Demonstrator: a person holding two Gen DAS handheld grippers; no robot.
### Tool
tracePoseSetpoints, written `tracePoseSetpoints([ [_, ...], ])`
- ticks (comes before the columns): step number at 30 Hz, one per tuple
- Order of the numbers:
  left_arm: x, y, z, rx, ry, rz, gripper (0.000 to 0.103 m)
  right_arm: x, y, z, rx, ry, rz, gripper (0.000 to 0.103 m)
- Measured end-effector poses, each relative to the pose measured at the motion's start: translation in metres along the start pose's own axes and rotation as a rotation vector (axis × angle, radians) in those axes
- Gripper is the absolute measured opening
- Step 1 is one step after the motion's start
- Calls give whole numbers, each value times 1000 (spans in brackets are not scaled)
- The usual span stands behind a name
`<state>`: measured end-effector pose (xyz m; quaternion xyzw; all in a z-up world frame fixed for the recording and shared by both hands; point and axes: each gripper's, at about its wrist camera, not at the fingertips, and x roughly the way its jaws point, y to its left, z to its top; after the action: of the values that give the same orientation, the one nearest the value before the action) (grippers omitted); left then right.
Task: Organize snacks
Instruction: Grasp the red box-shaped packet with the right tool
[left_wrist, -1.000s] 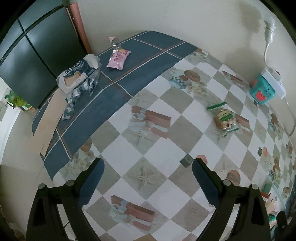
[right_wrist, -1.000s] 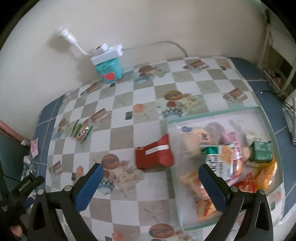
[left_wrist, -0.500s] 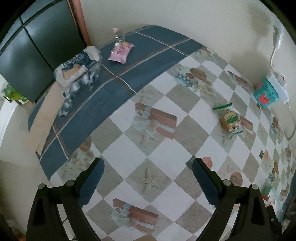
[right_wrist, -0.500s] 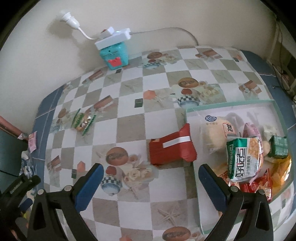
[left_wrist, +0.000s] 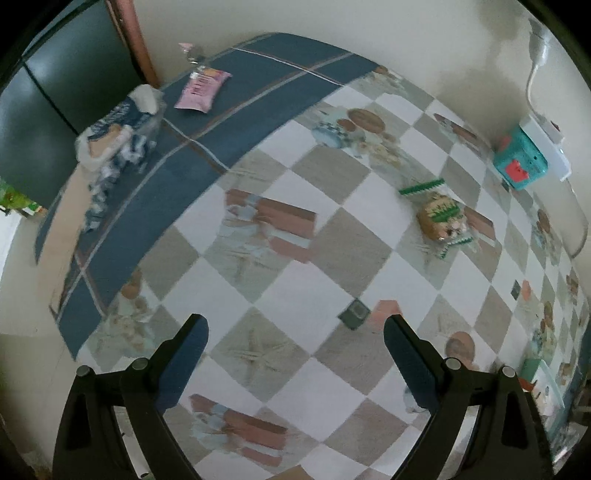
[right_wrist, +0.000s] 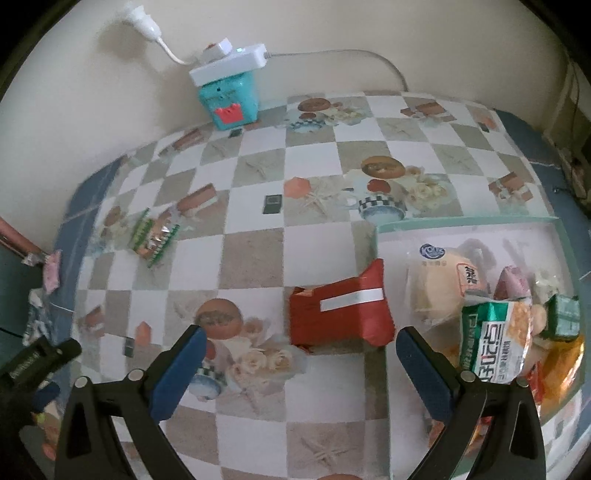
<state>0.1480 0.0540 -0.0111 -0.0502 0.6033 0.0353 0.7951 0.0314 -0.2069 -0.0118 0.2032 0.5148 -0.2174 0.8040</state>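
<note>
Near the tabletop's middle, just outside the bin's (right_wrist: 461, 223) left wall, lies the red packet (right_wrist: 338, 314), touching that wall. Its long axis runs across the view, white strip along it, flared end toward the bin. Since a second ago the right claw (right_wrist: 297, 363) has come lower and nearer; the packet now sits just ahead of its spread, empty jaws, probably the next pick. Left claw (left_wrist: 295, 350): also lower, spread, empty, over bare cloth. The green-edged snack (left_wrist: 441, 218) lies toward the wall edge; the pink packet (left_wrist: 201, 88) at the far corner.
</note>
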Motion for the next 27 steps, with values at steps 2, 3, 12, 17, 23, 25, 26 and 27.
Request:
tracePoseSetpoints([
  [2, 4, -3, 1, -2, 12, -15, 96, 3, 1, 1, -19, 1, -15, 103],
  [3, 6, -3, 2, -5, 17, -18, 96, 5, 3, 2, -33, -2, -30, 103],
  [12, 17, -8, 11, -15, 28, -29, 96, 37, 28, 2, -205, 37, -237, 103],
  [17, 27, -10, 11, -12, 59, -37, 96, 54, 35, -3, -258, 62, -316, 99],
  [23, 30, -6, 12, -22, 64, -32, 96, 61, 40, -7, -317, 51, -415, 82],
  [25, 31, -5, 12, -23, 66, -31, 96, 61, 40, -8, -330, 48, -436, 76],
  [26, 31, -5, 12, -23, 68, -30, 96, 61, 39, -8, -331, 46, -439, 73],
  [27, 32, -5, 12, -21, 69, -30, 96, 60, 38, -7, -325, 46, -438, 71],
])
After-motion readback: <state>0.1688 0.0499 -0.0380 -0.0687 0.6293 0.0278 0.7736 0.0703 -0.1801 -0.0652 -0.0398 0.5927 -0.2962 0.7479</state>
